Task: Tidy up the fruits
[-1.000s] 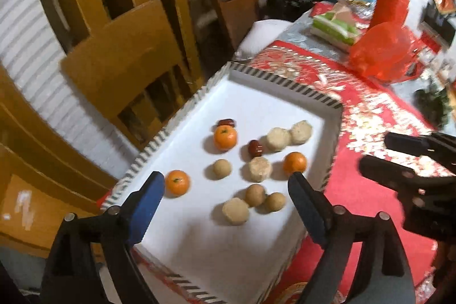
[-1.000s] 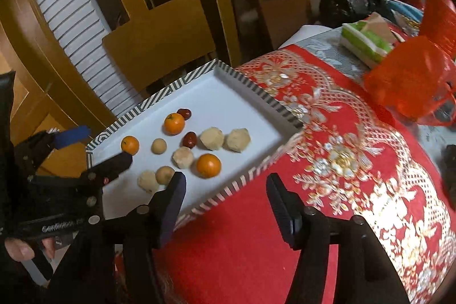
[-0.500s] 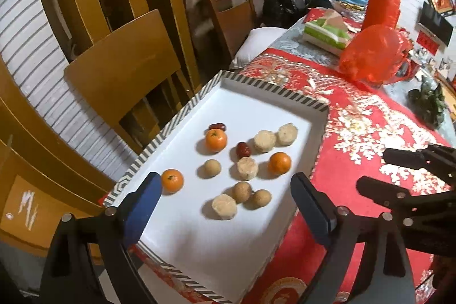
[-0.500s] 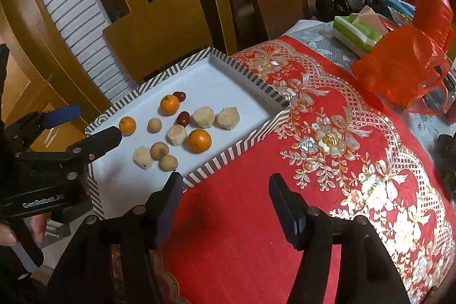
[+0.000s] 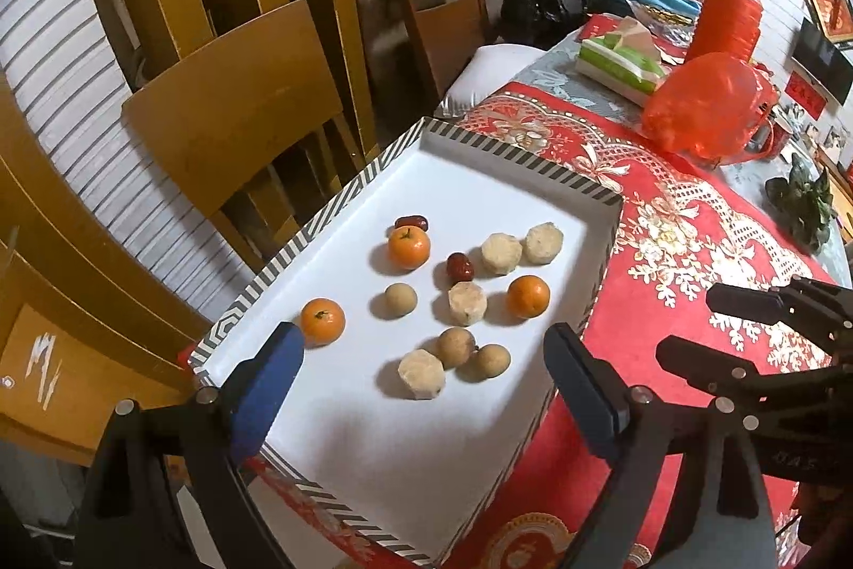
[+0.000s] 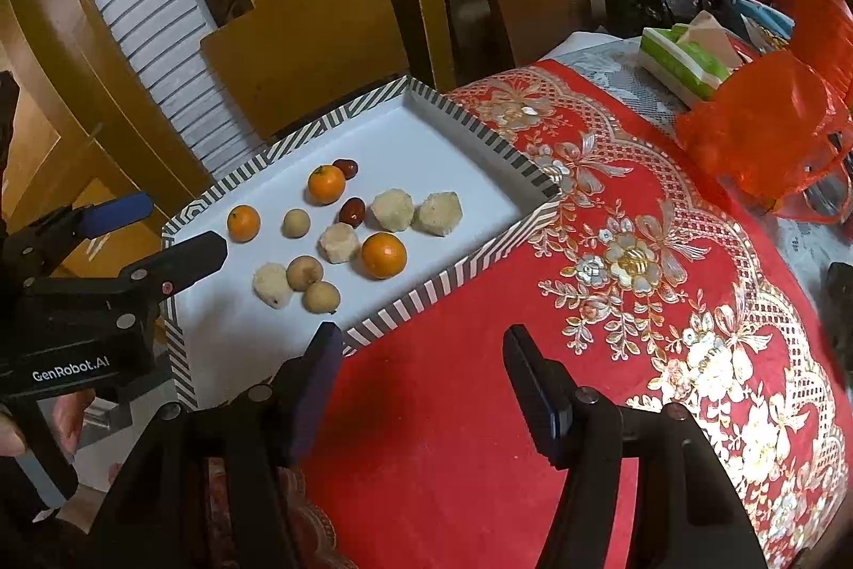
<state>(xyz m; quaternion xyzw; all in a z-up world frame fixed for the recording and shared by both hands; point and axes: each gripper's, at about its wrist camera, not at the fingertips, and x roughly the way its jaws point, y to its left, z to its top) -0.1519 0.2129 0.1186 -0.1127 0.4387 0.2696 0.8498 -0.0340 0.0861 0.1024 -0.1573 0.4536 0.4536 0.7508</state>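
A white tray with a striped rim (image 5: 512,155) (image 6: 469,259) lies on the red tablecloth. On it lie three oranges (image 5: 408,247) (image 6: 384,255), two red dates (image 5: 459,267) (image 6: 352,211), three brown longans (image 5: 456,346) (image 6: 304,272) and several pale peeled pieces (image 5: 421,374) (image 6: 392,210). My left gripper (image 5: 424,366) is open and empty above the tray's near end. My right gripper (image 6: 418,366) is open and empty over the tablecloth, right of the tray. Each gripper shows in the other's view, the right (image 5: 709,329) and the left (image 6: 181,227).
A wooden chair (image 5: 234,110) stands behind the tray, off the table's left edge. A red plastic bag (image 5: 709,105) (image 6: 767,131), a green tissue pack (image 5: 621,62) and a red thermos (image 5: 730,14) stand at the far right. A dark green object (image 5: 805,201) lies at the right.
Both grippers have pulled back and risen a little, so the tray and fruits look smaller and farther. Nothing on the tray has moved.
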